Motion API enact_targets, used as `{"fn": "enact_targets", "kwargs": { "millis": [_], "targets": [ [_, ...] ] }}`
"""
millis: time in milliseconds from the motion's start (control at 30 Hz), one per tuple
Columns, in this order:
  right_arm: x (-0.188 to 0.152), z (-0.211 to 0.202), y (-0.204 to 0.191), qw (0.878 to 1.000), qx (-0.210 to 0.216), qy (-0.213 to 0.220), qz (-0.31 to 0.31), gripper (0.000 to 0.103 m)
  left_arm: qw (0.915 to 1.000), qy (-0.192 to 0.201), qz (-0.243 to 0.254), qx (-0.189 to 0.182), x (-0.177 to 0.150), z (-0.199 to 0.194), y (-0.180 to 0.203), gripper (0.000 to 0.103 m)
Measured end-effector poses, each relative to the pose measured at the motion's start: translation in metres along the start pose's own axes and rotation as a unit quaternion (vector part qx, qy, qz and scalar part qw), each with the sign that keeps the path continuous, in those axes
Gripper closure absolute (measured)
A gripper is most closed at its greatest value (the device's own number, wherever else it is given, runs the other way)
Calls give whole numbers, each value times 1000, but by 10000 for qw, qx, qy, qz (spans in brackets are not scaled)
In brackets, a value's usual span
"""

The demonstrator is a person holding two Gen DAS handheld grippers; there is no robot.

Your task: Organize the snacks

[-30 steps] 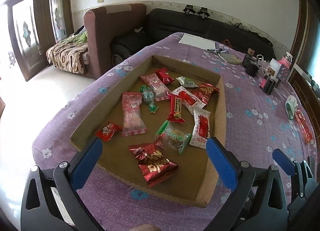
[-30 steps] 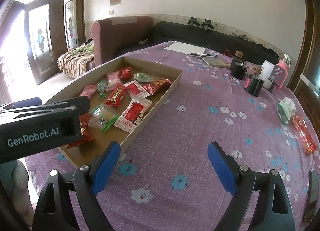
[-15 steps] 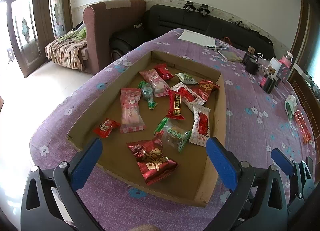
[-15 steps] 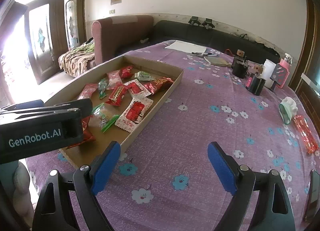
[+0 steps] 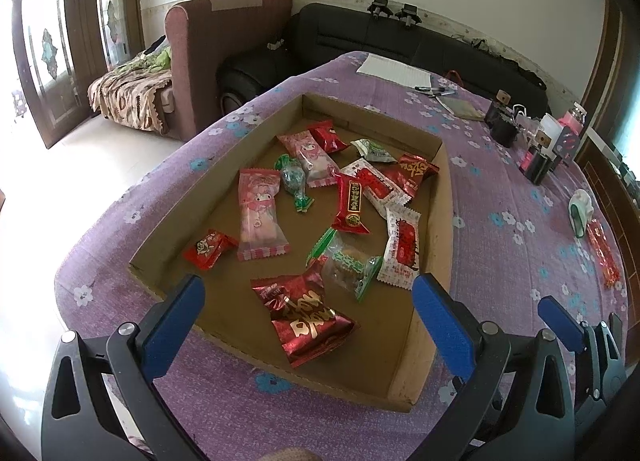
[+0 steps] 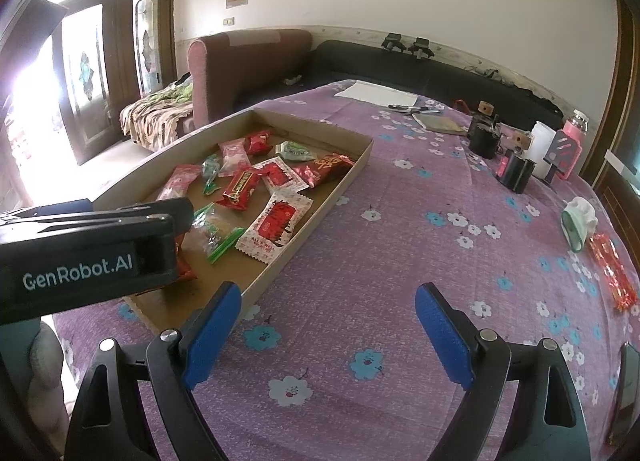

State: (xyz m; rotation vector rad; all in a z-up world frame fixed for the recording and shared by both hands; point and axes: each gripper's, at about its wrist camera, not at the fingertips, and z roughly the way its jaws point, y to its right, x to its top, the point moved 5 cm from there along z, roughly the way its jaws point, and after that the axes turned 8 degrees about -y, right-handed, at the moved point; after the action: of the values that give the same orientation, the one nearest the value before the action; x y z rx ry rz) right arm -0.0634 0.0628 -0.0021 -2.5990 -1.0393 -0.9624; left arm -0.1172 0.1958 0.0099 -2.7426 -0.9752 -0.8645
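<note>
The snacks are small sealed packets, mostly red, pink and green, lying loose in a shallow cardboard tray (image 5: 440,197) on a bench covered with a purple flowered cloth (image 6: 400,245).

Nearest the left claw (image 5: 308,325) lies a crinkled dark red foil packet (image 5: 308,315) with gold lettering, its long axis running away from the camera and slightly rightward. Just beyond it is a clear packet with green ends (image 5: 348,263), angled across the tray. To its right a white packet with a red panel (image 5: 402,247) lies lengthwise along the tray's right wall. A long pink packet (image 5: 258,213) lies lengthwise near the left wall, with a small red square packet (image 5: 208,247) just beside its near end. A second pink packet (image 5: 310,157), a green twist-wrapped sweet (image 5: 294,181) and a red bar with a gold label (image 5: 352,203) sit in the middle, the bar pointing down the tray. At the far end are a small red packet (image 5: 328,135), a green and white packet (image 5: 374,151), another white and red packet (image 5: 374,183) and a dark red foil packet (image 5: 414,173) leaning on the right wall.

One long red packet (image 6: 612,271) lies outside the tray, well apart, at the bench's right edge beside a white and green holder (image 6: 578,223).

The left claw hovers over the tray's near end, jaws wide apart and empty. The right claw (image 6: 328,327) is over bare cloth right of the tray, jaws also apart, holding nothing.
</note>
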Motion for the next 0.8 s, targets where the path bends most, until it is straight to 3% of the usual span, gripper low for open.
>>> {"fn": "enact_targets", "kwargs": {
  "millis": [800],
  "targets": [
    [-2,3,1,10000,29,-25,3,13,9999,-110,-10,-50,-3,6,2,0]
  ]
}}
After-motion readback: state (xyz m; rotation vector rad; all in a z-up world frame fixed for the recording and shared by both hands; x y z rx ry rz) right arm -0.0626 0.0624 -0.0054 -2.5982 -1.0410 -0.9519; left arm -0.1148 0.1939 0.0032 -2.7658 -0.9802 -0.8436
